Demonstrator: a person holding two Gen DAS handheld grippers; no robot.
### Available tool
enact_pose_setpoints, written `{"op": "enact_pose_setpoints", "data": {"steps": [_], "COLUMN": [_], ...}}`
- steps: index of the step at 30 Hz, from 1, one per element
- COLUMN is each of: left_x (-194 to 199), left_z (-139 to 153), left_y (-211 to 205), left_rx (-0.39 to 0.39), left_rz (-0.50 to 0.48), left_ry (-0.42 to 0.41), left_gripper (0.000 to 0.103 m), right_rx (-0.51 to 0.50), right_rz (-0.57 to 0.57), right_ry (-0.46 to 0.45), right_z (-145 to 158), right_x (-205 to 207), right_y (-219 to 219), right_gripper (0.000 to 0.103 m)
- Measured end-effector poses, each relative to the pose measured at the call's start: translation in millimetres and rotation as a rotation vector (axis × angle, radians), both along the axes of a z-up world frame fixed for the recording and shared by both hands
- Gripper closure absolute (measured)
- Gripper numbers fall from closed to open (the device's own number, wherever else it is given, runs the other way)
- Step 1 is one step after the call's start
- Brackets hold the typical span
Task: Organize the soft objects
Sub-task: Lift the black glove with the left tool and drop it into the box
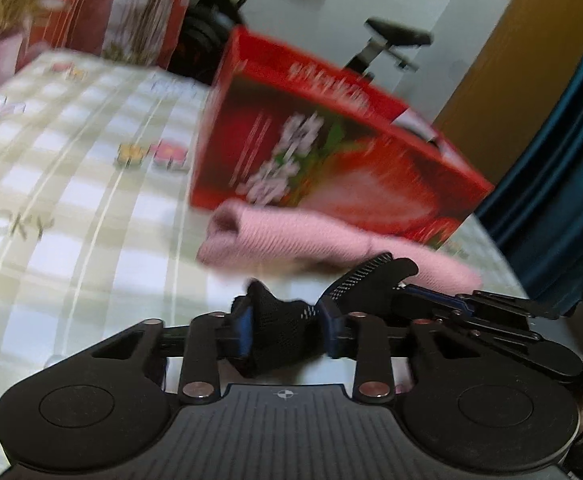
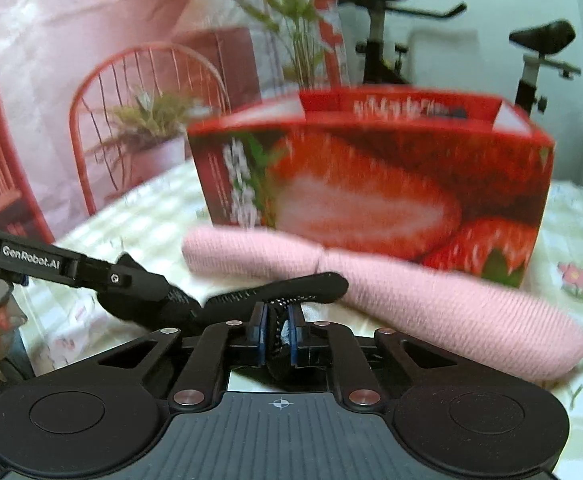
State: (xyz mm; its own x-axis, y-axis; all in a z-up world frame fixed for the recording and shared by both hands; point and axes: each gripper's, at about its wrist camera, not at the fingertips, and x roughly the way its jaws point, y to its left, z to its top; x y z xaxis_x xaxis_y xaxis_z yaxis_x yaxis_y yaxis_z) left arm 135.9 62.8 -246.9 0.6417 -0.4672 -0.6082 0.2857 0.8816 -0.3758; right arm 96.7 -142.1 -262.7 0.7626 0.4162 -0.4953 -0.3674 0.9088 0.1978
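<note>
Between the two grippers a black sock (image 2: 275,296) is stretched: the right gripper (image 2: 278,330) is pressed tight on one end, the left gripper (image 1: 281,320) pinches the other. Its length runs across between them, with the pink roll (image 2: 411,300) and red box (image 2: 371,192) just beyond.

- The left gripper (image 1: 283,316) is built of matte black plastic, with blue pads on its fingers (image 1: 244,326).
- Flat black linkage bars are pinned by round copper-coloured rivets.
- Two round discs are moulded into the body, beside a ribbed grey plate marked with a small crosshair.
- The right gripper (image 2: 278,330) is made alike: black links, blue pads, copper rivets, ribbed plate with crosshair.
- White lettering "GenRobot.AI" and a small screw are seen on the left gripper's arm in the right wrist view.
</note>
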Motion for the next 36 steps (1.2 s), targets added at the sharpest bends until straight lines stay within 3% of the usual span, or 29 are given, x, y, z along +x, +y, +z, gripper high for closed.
{"op": "enact_pose_setpoints", "data": {"steps": [10,19,28,34,36], "left_x": [4.0,64.0,132.0,159.9,164.4], "left_z": [66.7,112.4,105.4,111.9,111.4], "left_y": [-3.2,-30.2,-52.6,-64.8,-68.1], "left_rx": [-0.048,-0.036,0.033,0.068,0.094], "left_rz": [-0.014,-0.017,0.023,0.04,0.044], "left_ry": [-0.191,-0.292,-0.232,-0.256,-0.256], "left_gripper": [0.076,0.076,0.076,0.075,0.059], "right_rx": [0.063,0.024,-0.018,-0.102,-0.115], "right_rz": [-0.036,-0.079,-0.19,-0.247,-0.281], "right_ry": [-0.186,-0.292,-0.221,-0.203,-0.166], "right_z": [64.0,112.1,109.5,105.4,100.7], "right_x": [-0.5,38.7,116.1,155.5,168.0], "right_y": [-18.5,-29.8,-30.3,-25.0,-27.2], "right_gripper": [0.094,0.094,0.094,0.094,0.092]}}
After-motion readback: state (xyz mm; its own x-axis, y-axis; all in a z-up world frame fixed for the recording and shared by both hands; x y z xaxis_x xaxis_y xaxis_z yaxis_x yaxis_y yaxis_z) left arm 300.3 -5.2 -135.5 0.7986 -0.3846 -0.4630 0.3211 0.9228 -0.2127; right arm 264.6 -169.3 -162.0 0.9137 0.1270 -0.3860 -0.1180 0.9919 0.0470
